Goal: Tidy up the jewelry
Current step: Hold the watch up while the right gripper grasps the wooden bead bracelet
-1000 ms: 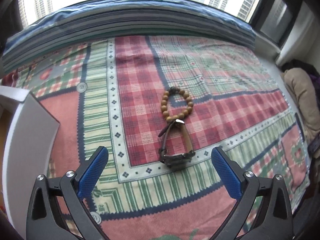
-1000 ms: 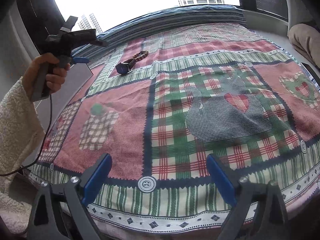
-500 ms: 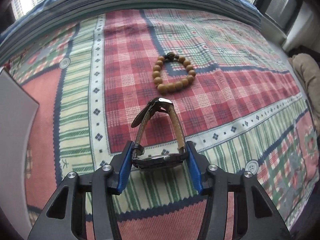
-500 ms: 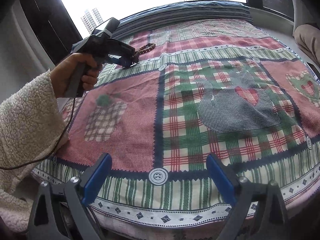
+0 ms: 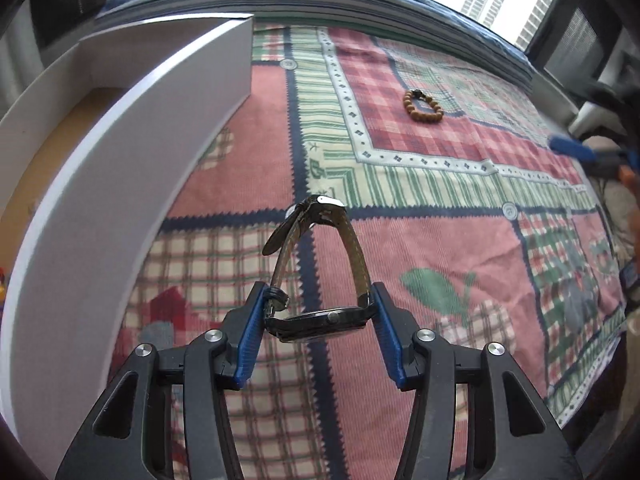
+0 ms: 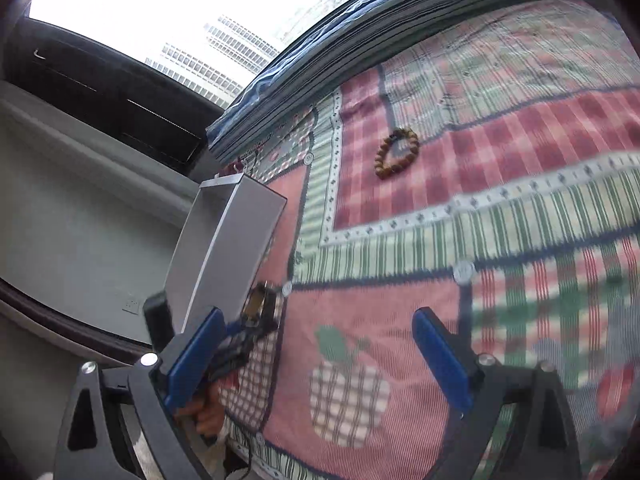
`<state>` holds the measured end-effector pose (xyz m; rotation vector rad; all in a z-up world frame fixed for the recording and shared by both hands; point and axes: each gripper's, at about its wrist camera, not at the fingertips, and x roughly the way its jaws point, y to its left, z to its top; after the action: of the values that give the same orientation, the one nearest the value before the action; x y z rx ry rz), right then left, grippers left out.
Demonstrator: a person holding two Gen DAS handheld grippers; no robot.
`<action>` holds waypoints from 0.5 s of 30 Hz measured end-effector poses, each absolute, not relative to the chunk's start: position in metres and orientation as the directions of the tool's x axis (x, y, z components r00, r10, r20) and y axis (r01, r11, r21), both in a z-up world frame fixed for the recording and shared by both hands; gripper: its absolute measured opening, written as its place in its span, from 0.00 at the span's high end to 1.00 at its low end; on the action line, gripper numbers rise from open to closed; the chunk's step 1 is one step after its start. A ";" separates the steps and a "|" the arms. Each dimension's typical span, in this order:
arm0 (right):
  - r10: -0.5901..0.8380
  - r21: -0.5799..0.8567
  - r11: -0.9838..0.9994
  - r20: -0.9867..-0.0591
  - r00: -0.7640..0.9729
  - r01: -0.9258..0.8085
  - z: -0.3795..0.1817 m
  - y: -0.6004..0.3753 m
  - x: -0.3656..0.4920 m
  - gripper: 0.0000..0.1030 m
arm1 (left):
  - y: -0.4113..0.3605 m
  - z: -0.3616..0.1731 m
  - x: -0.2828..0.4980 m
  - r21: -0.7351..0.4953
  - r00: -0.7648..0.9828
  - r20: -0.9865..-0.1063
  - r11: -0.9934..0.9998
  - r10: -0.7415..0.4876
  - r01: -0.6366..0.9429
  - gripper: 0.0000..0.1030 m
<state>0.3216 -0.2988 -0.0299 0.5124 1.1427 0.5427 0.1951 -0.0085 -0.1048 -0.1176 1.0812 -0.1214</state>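
Note:
My left gripper (image 5: 320, 328) is shut on a wristwatch (image 5: 320, 320) with a brown leather strap, held above the patchwork quilt (image 5: 440, 240) next to the white open box (image 5: 120, 160). A wooden bead bracelet (image 5: 422, 106) lies on the red plaid patch far ahead; it also shows in the right wrist view (image 6: 396, 153). My right gripper (image 6: 320, 360) is open and empty above the quilt. The left gripper with the watch (image 6: 256, 308) shows at its lower left, beside the box (image 6: 228, 248).
The quilt covers a bed below a window with a padded blue ledge (image 5: 360, 0). The box stands at the bed's left edge by a grey wall (image 6: 80, 220). One blue finger of the right gripper shows at the far right of the left wrist view (image 5: 572, 148).
My left gripper has lifted the watch off the quilt and carried it left toward the white box. The right gripper has swung forward toward the bracelet and stays open.

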 end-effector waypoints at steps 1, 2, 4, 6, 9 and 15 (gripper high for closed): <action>0.595 0.590 0.797 -0.730 0.335 -0.128 -0.033 -0.293 0.352 0.17 | -0.004 -0.102 0.188 -0.162 0.469 -0.868 0.986 -0.160 0.036 0.49; 0.554 0.555 0.826 -0.762 0.335 -0.103 -0.041 -0.288 0.381 0.32 | 0.002 -0.100 0.182 -0.170 0.475 -0.864 0.985 -0.164 0.031 0.49; 0.542 0.562 0.827 -0.788 0.292 -0.019 -0.066 -0.281 0.430 0.45 | 0.010 -0.097 0.170 -0.176 0.484 -0.860 0.984 -0.163 0.020 0.49; 0.521 0.553 0.831 -0.809 0.271 0.055 -0.091 -0.273 0.461 0.59 | 0.017 -0.097 0.160 -0.178 0.487 -0.858 0.984 -0.161 0.011 0.49; 0.485 0.518 0.848 -0.843 0.234 0.107 -0.119 -0.253 0.483 0.60 | 0.026 -0.100 0.151 -0.186 0.478 -0.863 0.983 -0.163 0.000 0.49; 0.213 0.225 0.974 -0.941 0.264 0.017 -0.136 -0.199 0.493 0.76 | 0.035 -0.111 0.147 -0.204 0.463 -0.869 0.979 -0.174 -0.015 0.49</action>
<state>0.4934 -0.1990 -0.1359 0.2051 1.2994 0.1338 0.1475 0.0348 -0.1108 -0.1929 1.0874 -0.0990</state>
